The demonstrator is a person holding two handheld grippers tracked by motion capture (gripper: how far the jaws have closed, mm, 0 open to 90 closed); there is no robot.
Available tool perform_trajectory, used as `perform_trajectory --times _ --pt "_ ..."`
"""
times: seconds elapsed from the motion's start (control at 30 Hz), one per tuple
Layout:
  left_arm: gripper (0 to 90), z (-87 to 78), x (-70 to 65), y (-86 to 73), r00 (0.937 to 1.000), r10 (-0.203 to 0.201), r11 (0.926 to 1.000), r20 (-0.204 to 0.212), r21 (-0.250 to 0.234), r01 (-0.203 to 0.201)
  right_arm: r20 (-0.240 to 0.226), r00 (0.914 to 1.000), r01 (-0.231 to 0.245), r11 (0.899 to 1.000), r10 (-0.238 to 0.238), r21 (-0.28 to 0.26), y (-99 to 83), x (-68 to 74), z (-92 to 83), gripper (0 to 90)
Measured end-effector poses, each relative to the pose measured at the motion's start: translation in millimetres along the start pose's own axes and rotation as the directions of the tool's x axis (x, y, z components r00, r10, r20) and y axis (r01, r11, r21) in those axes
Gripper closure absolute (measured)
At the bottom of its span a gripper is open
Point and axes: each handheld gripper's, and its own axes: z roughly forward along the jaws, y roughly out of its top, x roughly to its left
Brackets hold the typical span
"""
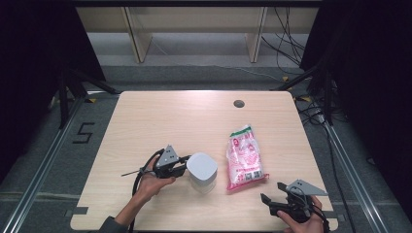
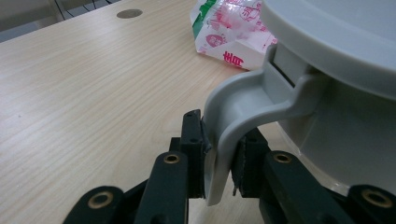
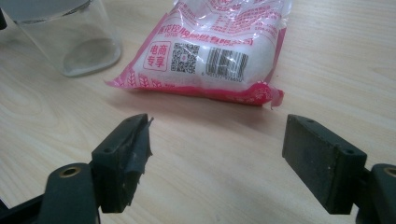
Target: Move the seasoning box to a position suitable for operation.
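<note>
grey plastic, the curved handle point(image 2: 233, 121) of a lidded container point(image 1: 201, 172), sits clamped between the pads of the left gripper point(image 2: 219, 161); both jaws press flat against its sides, one on each face of the loop. from this claw the container's body rises immediately ahead and to the right, its wide grey lid point(image 2: 336, 37) overhanging the jaws. the lower part of the container is clear, seen past the right claw at far upper left point(image 3: 79, 42). in the high view the left gripper point(image 1: 182, 166) lies level on the wooden table point(image 1: 160, 121), touching the container's left side.

a pink-and-white sealed bag point(image 1: 245, 158) lies flat just beyond the container, on the side away from the left claw. the right gripper point(image 3: 217, 156) has its jaws spread wide with only bare tabletop between them; the bag's barcode end point(image 3: 226, 63) lies near, straight ahead of it, not touching. in the high view this claw point(image 1: 273, 192) rests near the table's front edge, well apart from the container.
</note>
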Motion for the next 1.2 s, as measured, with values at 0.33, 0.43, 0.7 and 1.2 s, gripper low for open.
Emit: perform_trajectory --times 0.33,0.43,0.7,1.2 --pt "73.1 -29.5 -8.5 -15.2 0.9998 -0.002 1.0 -0.018 -0.004 0.002 -0.002 0.9992 0.04 0.999 -0.04 -0.005 1.1 -2.4 -2.0 24.1" --pt "72.1 -39.1 -14.4 -19.7 0.9999 -0.005 1.0 -0.011 -0.003 0.004 -0.001 0.9998 0.022 1.0 -0.022 0.0 0.7 -1.1 -1.7 24.0" --pt "67.5 -43.7 -17.7 -18.0 0.9996 0.016 0.9999 0.025 -0.007 -0.016 -0.001 0.999 0.045 0.999 -0.045 -0.002 0.8 -2.5 -0.7 24.0" --pt "66.2 -52.6 -21.4 -21.0 0.9934 0.056 0.9983 0.1 -0.021 -0.054 -0.012 0.999 0.043 0.999 -0.044 -0.004 0.9 -1.7 -0.9 24.0"
